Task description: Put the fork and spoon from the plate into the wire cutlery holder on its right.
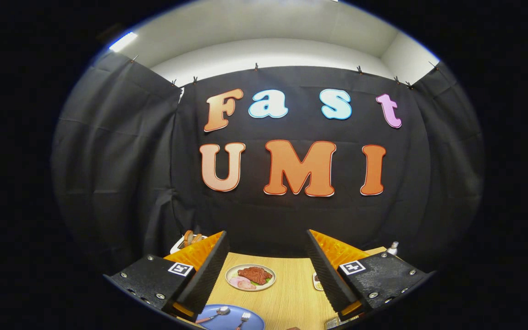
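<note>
Fingers (264, 275) spread wide, gripping nothing; blue plate (213, 323) holds spoon (218, 312) and fork (243, 318).

Wire cutlery holder (337, 322) mostly cut off below.

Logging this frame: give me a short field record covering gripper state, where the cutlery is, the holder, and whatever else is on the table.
gripper: gripper open, fingers wide apart, holding nothing, raised above the table
spoon: spoon lies on the blue plate, near the left finger
fork: fork lies on the same plate, right of the spoon
holder: wire cutlery holder, a corner seen under the right finger, contents hidden
other: plate of food on the table, between and beyond the fingers
task state: neither utensil moved yet
</note>
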The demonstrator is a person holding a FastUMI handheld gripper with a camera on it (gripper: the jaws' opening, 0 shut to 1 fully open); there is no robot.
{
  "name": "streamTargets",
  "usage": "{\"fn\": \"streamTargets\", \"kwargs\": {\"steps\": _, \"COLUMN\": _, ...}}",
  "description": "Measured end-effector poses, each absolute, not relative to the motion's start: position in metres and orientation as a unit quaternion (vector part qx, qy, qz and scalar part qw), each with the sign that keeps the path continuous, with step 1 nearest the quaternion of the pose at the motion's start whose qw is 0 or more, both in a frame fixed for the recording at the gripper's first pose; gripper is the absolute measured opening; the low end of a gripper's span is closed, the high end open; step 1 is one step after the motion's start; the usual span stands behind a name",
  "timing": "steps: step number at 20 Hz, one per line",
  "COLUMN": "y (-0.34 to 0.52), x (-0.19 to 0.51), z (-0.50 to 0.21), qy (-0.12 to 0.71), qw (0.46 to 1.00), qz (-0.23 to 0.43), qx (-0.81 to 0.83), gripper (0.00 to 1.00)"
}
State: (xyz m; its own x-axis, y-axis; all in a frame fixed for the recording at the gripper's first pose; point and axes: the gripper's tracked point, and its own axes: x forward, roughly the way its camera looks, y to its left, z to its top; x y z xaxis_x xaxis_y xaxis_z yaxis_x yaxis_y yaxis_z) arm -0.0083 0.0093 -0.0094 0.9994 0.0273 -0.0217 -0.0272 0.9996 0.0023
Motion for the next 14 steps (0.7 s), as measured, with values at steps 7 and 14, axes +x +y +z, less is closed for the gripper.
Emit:
{"fn": "streamTargets", "kwargs": {"steps": 7, "y": 0.020, "x": -0.010, "z": -0.037, "qy": 0.045, "qw": 0.999, "qz": 0.017, "qx": 0.006, "gripper": 1.00}}
{"fn": "streamTargets", "kwargs": {"steps": 14, "y": 0.046, "x": -0.025, "z": -0.144, "qy": 0.171, "qw": 0.985, "qz": 0.031, "qx": 0.020, "gripper": 1.00}}
